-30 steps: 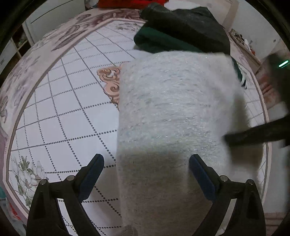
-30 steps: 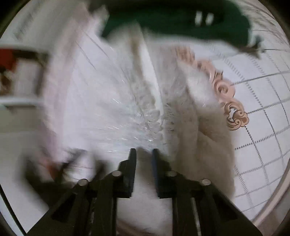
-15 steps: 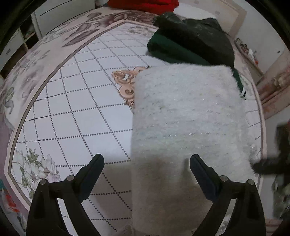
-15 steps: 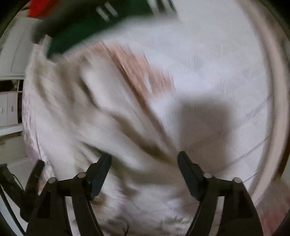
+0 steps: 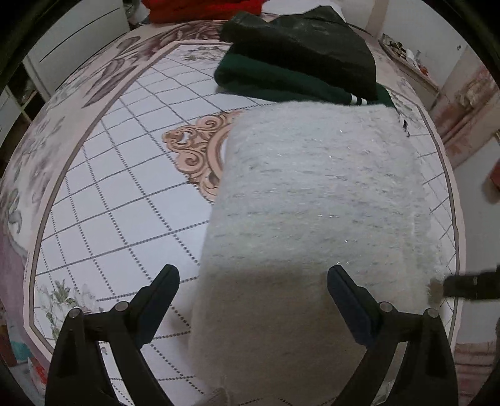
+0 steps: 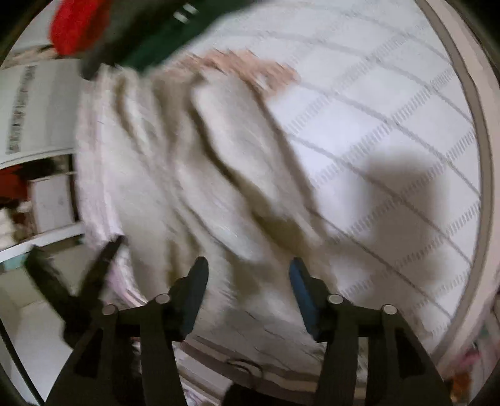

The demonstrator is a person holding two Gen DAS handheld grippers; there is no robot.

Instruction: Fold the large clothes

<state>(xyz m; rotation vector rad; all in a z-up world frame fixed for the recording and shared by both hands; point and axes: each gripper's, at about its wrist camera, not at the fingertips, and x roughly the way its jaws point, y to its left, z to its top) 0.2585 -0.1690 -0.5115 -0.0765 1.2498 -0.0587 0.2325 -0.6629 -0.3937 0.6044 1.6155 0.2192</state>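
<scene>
A fluffy pale grey-white sweater (image 5: 318, 200) lies folded into a long rectangle on the patterned bed cover (image 5: 118, 175). My left gripper (image 5: 253, 281) is open and empty, jaws spread over the sweater's near left part. In the blurred right wrist view the same sweater (image 6: 203, 175) shows rumpled folds. My right gripper (image 6: 248, 274) is open and empty above its near end. The right gripper's dark finger (image 5: 468, 285) shows at the sweater's right edge in the left wrist view.
A dark green garment (image 5: 281, 81) and a black one (image 5: 300, 40) are stacked beyond the sweater, with red cloth (image 5: 203, 9) behind. White cabinets (image 5: 72, 40) stand at the left. Shelves (image 6: 40, 193) show left in the right wrist view.
My right gripper opened from shut and swung across over the sweater. The left gripper drew back a little, so more of the folded sweater and the stack behind shows.
</scene>
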